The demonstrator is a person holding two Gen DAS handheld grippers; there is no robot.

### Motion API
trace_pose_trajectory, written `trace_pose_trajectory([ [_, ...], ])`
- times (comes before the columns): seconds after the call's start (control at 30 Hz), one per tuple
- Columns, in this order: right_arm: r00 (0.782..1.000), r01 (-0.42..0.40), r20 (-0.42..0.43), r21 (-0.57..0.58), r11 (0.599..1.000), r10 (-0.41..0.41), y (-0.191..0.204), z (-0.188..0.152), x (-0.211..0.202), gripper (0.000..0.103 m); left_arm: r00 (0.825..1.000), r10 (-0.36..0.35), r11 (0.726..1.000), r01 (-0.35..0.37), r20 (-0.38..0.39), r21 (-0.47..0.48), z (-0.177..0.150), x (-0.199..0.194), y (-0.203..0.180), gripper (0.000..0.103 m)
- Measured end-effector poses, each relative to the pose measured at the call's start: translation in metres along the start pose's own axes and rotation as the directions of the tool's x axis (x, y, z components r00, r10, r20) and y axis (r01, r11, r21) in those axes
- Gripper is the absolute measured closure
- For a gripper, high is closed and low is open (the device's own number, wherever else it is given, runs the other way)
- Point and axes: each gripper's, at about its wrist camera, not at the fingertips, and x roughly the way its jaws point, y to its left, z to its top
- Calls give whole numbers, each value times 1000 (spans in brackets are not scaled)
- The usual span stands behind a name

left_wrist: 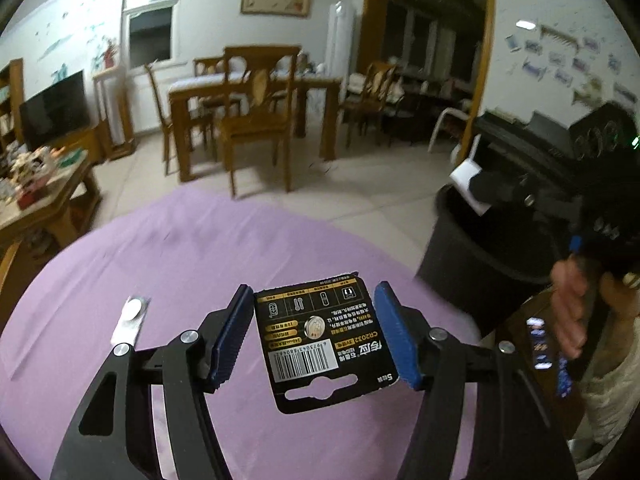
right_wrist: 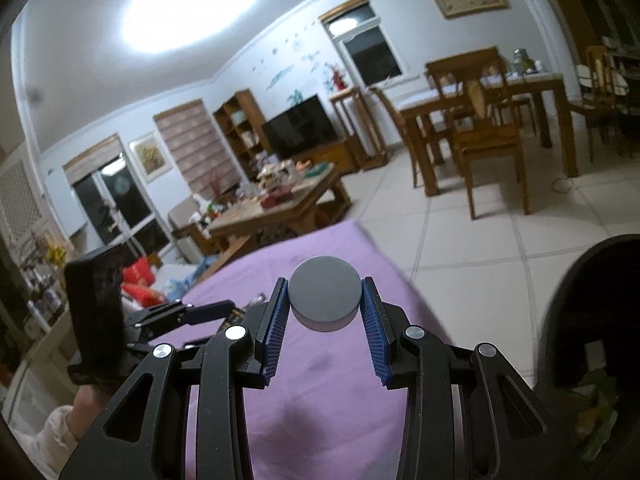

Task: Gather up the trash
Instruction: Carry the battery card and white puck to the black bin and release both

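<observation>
My left gripper (left_wrist: 314, 334) is shut on a black battery package card (left_wrist: 326, 340), held above the purple tablecloth (left_wrist: 180, 264). A silver foil strip with a coin cell (left_wrist: 130, 318) lies on the cloth to its left. My right gripper (right_wrist: 324, 318) is shut on a grey round cap (right_wrist: 324, 298), held above the cloth (right_wrist: 320, 400). The black trash bin (left_wrist: 476, 256) stands on the floor to the right of the table; it also shows in the right wrist view (right_wrist: 588, 320) with trash inside. The right gripper appears in the left wrist view (left_wrist: 516, 196) over the bin, blurred.
A wooden dining table with chairs (left_wrist: 256, 108) stands across the tiled floor. A cluttered coffee table (right_wrist: 276, 208) and a TV (right_wrist: 300, 126) are at the left. The left gripper's body (right_wrist: 100, 316) is beside my right gripper.
</observation>
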Motion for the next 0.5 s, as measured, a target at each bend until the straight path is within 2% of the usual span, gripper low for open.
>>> trace_pose_trajectory([
  [0.1, 997, 41, 58, 17, 999, -42, -18, 4, -29, 66, 998, -47, 998, 46, 31, 31, 14, 3, -25, 41],
  [0.23, 982, 119, 145, 40, 992, -124, -43, 6, -73, 66, 990, -127, 989, 122, 59, 84, 33, 17, -68, 41],
  [0.5, 930, 264, 231, 116, 957, -285, -103, -4, -146, 66, 951, -292, 946, 272, 102, 175, 57, 52, -154, 41],
])
